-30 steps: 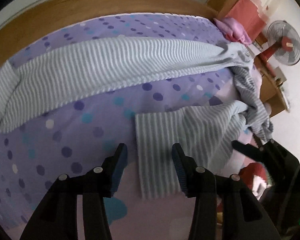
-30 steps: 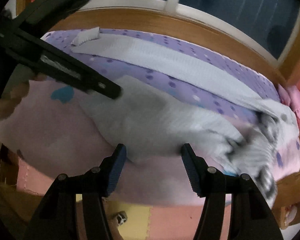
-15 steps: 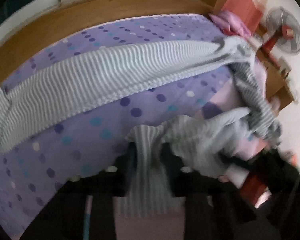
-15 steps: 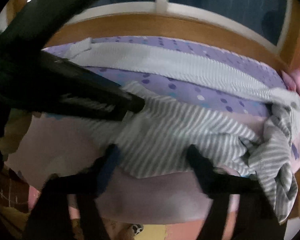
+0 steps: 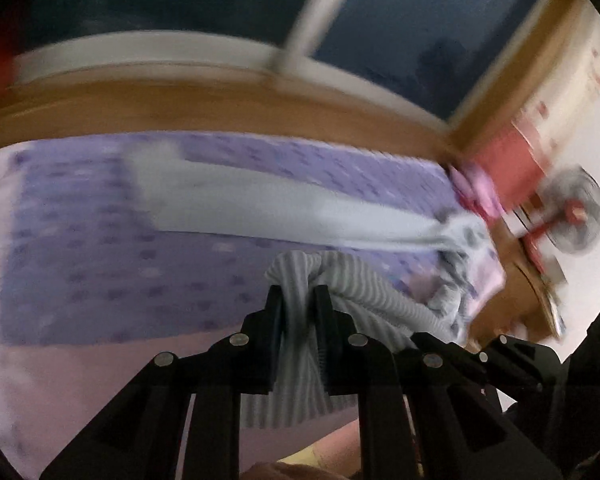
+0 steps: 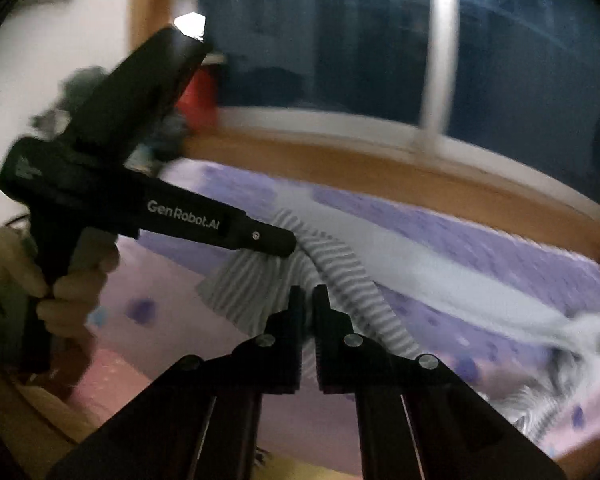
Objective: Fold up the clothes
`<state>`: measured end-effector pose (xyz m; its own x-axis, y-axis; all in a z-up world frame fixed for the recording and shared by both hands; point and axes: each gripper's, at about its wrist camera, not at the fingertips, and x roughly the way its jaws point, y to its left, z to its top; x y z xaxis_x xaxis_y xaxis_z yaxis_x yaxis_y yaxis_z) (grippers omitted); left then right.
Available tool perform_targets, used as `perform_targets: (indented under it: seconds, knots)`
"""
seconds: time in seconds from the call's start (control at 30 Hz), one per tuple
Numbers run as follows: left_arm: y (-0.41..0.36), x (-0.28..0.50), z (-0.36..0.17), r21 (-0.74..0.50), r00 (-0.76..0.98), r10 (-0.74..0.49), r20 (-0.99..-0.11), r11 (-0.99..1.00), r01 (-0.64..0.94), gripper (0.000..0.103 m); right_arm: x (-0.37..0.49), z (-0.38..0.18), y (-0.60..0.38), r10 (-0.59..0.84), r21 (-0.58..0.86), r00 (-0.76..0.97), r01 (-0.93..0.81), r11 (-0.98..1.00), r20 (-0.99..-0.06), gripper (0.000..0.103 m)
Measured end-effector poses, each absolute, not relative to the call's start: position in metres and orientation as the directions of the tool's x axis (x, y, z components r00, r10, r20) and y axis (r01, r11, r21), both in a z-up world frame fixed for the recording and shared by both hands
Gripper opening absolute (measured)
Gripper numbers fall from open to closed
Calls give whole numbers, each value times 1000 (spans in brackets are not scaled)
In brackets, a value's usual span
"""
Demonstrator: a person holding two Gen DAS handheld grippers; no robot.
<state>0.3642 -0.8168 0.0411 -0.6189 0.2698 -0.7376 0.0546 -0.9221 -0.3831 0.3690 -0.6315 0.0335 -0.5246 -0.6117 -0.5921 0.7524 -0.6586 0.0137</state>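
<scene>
Two tools are lifting striped pants off the bed.
The left tool is closing on the soft, floppy striped pants; the right tool is pinching them by the leg end above the bed.

Right hand-held gripper clamping striped garment, left hand-held gripper gripping it too

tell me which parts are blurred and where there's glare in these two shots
Left wrist view: bed cover and window smeared by motion, left gripper and striped garment sharper. Right wrist view: softer blur, bright glare patch above the other gripper's body.
</scene>
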Motion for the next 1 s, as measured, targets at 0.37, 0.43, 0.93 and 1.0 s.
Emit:
perform_targets:
  seconds: [0.37,0.43,0.93,1.0]
  knots:
    - [-901,431,-15,-318,-582,51,-811,-874,367,15,380,-42,-737,-629,89,-249,886,-456,-737,5]
    - [-904,429,-32,-317,-562,58,-825,-870,376,16,375,-50,-734,-610,131,-221,869,-478,-761,6]
    - [-923,441,-29,-265,-555,-11,-832,-871,414,17,346,-37,-556,-438,141,-469,543,-828,-767,43]
    - [-897,428,-25,-280,-560,46,-827,-897,341,17,340,-37,-521,-403,166,-503,450,-877,-765,43]
